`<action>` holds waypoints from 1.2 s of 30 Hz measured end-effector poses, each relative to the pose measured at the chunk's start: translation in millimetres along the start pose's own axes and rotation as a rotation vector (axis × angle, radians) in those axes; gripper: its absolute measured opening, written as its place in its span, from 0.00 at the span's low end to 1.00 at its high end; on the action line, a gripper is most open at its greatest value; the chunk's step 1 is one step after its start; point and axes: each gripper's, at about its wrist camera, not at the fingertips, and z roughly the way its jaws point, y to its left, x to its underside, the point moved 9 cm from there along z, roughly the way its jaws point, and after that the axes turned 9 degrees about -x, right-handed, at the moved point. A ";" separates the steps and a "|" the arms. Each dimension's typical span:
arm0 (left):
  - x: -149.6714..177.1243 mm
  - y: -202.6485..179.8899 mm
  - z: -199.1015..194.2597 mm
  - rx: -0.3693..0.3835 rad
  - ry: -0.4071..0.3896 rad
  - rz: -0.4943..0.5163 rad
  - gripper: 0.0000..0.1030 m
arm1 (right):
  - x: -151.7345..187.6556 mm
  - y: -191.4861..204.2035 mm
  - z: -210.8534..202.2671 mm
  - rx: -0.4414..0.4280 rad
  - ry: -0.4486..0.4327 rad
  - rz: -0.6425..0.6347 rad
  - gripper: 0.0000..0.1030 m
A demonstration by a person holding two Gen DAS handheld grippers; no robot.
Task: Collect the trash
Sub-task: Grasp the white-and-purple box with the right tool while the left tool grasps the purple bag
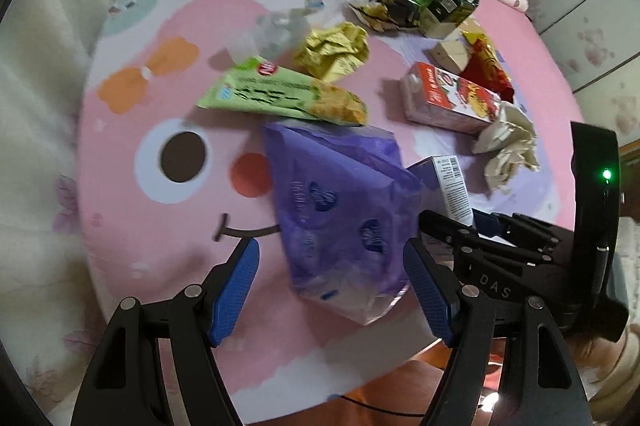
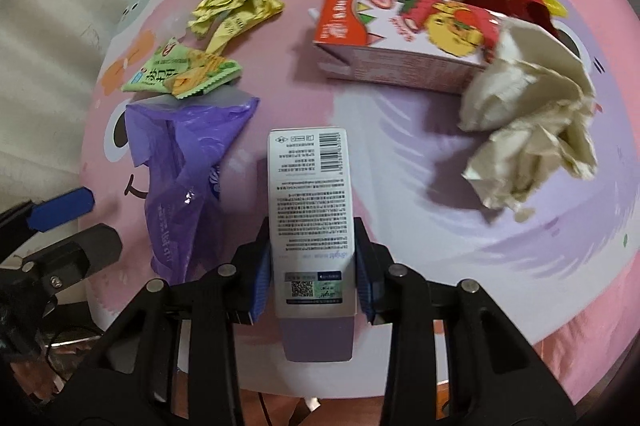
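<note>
Jaws of right gripper (image 2: 312, 282) pinching lilac carton (image 2: 310, 210), left gripper (image 1: 332, 286) spread around purple bag (image 1: 340, 202)

Bare mat (image 1: 152, 226) at left of left-wrist frame gives open passage. Purple bag (image 1: 340, 210) blocks centre; strawberry carton (image 2: 404, 42) and crumpled paper (image 2: 532, 130) crowd upper right of right-wrist frame.

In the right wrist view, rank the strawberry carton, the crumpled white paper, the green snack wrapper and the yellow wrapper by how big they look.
1. strawberry carton
2. crumpled white paper, close behind
3. green snack wrapper and yellow wrapper look alike; unranked
</note>
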 end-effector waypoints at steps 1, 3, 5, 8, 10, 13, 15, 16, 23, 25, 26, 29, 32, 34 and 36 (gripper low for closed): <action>-0.9 -3.0 1.4 0.005 0.006 0.006 0.74 | 1.1 -1.7 -2.7 0.000 -0.004 0.008 0.31; -4.5 -10.3 4.0 0.009 0.013 0.023 0.74 | 3.2 -5.6 -9.9 0.001 -0.011 0.019 0.31; -8.8 -22.7 7.2 0.030 0.027 0.051 0.74 | 4.3 -8.7 -16.6 0.008 -0.019 0.020 0.31; -8.7 -40.0 16.1 0.031 0.065 0.104 0.74 | 3.5 -12.4 -24.3 0.024 -0.034 0.026 0.31; -7.4 -43.3 24.3 -0.025 0.078 0.129 0.74 | 4.9 -17.5 -30.4 0.033 -0.047 0.036 0.31; -6.7 -39.7 37.1 -0.124 0.087 0.142 0.74 | 11.2 -26.6 -37.6 0.044 -0.053 0.053 0.31; -5.9 -35.6 42.7 -0.173 0.091 0.136 0.74 | 15.1 -31.4 -40.8 0.048 -0.054 0.060 0.31; -4.9 -32.9 46.2 -0.196 0.098 0.130 0.74 | 17.6 -33.8 -43.4 0.054 -0.054 0.061 0.31; 2.9 -28.5 58.5 -0.228 0.110 0.089 0.73 | 28.0 -37.4 -57.4 0.084 -0.064 0.039 0.31; 4.8 -30.1 56.7 -0.235 0.099 0.091 0.64 | 29.6 -35.9 -60.2 0.089 -0.063 0.027 0.31; 5.4 -30.3 55.5 -0.243 0.090 0.088 0.61 | 30.6 -35.2 -62.0 0.092 -0.061 0.018 0.31; 10.6 -37.3 49.3 -0.237 0.067 0.095 0.37 | 33.9 -31.4 -66.0 0.098 -0.055 -0.012 0.31; 15.8 -42.9 37.8 -0.257 0.038 0.119 0.24 | 37.4 -29.7 -70.3 0.101 -0.049 -0.044 0.31; 19.2 -51.2 29.5 -0.275 0.008 0.133 0.16 | 39.9 -31.2 -72.9 0.101 -0.045 -0.056 0.31; 22.0 -60.2 20.8 -0.272 -0.018 0.134 0.14 | 42.5 -34.9 -76.3 0.093 -0.044 -0.063 0.31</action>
